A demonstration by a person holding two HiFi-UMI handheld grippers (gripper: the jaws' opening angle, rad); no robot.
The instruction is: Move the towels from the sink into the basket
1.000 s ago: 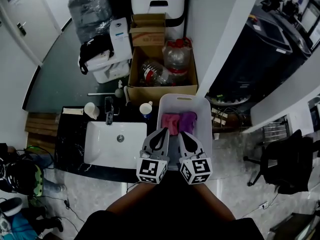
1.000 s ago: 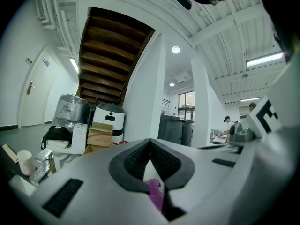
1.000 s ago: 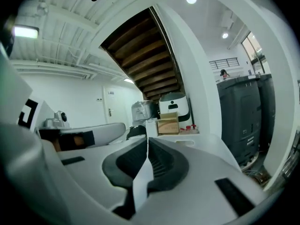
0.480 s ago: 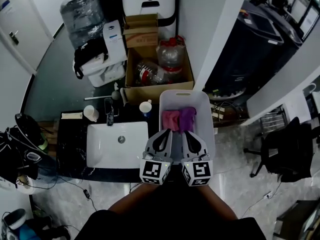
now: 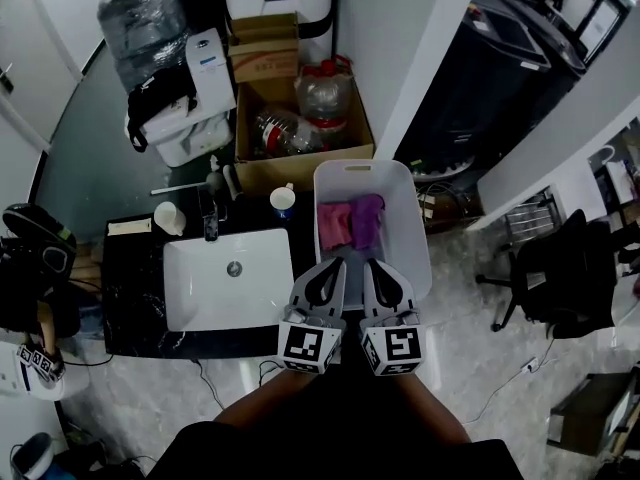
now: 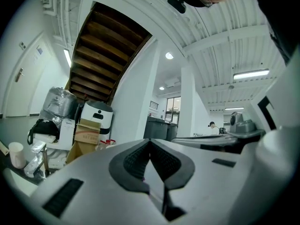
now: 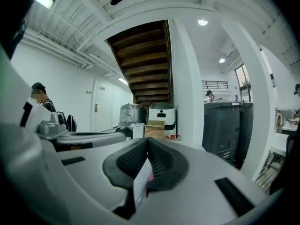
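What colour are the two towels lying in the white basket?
A pink towel and a purple towel; clearest in the head view.

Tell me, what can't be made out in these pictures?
- Basket near end: head view, covered by the left gripper and right gripper.
- Anything under the pink towel and purple towel: head view, they cover it.
- Sink and basket: both gripper views, blocked by each gripper's own closed jaws.
- Print on the small cardboard box: head view, too small.

No legible text, cardboard box (image 5: pixel 263 56) print too small (blurred)
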